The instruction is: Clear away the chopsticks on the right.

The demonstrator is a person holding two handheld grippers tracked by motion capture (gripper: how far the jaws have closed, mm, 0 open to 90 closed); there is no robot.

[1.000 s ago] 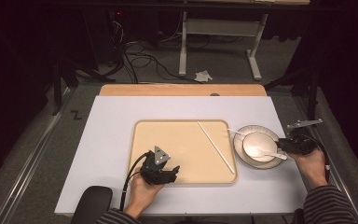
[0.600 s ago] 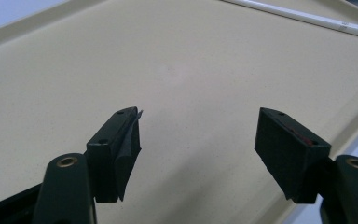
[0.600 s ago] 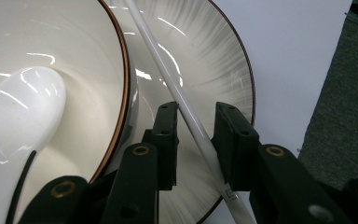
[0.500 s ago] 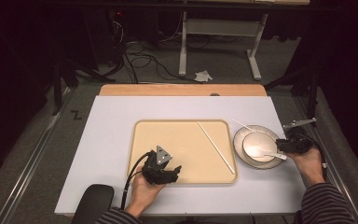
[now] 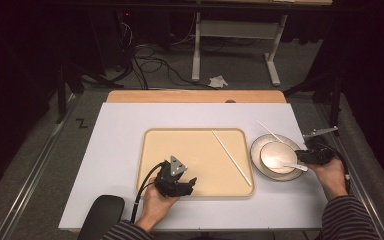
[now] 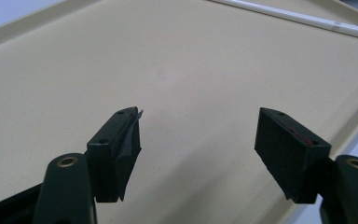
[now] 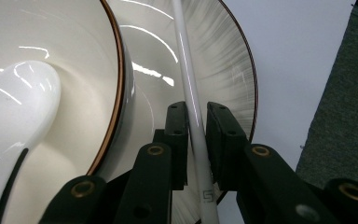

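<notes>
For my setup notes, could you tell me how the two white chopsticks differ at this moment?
The chopstick on the tray lies loose and flat on the beige tray; the chopstick over the plate is clamped in the right gripper, crossing the plate. Both are slim, white and look alike.

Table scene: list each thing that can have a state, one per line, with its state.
Left gripper: open, holding nothing, over the tray.
Right gripper: shut on a chopstick.
Held chopstick: clamped, lying across the plate.
Second chopstick: loose on the tray, lying diagonally.
Tray: flat on the table.
Bowl: upright on the plate.
Spoon: resting in the bowl.
Plate: under the bowl.
</notes>
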